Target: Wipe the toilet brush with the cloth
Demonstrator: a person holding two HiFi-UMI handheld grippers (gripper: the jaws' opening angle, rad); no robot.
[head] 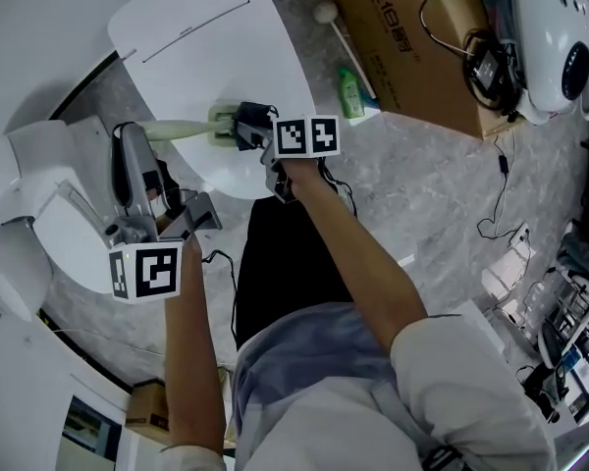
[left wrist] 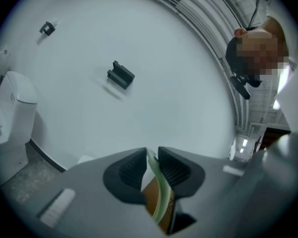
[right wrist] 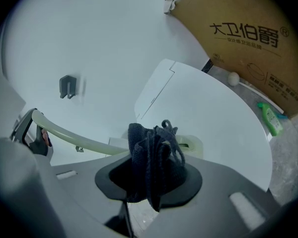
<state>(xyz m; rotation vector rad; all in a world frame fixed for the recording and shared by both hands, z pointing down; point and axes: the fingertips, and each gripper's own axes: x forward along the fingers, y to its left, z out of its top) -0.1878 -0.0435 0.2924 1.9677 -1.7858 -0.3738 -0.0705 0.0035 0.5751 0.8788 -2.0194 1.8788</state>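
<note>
**Inspector:** Status of the left tool point(left wrist: 152, 155)?

**Assistant:** Its jaws are clamped on the thin pale-green handle of the plastic toilet brush point(head: 182, 127). The left forearm runs straight up from the bottom edge of the head view. The tool points away from the body.

**Inspector:** And the right tool point(right wrist: 151, 170)?

**Assistant:** It is closed on a bunched dark knitted cloth point(right wrist: 151, 152). The right arm reaches forward from a pale sleeve point(head: 452, 381), and the tool is turned left toward the brush.

**Inspector:** Position of the brush?

**Assistant:** It is held roughly level over the front of the white closed toilet lid point(head: 211, 57), with the handle to the left and the head to the right. The cloth sits against the head end.
</note>
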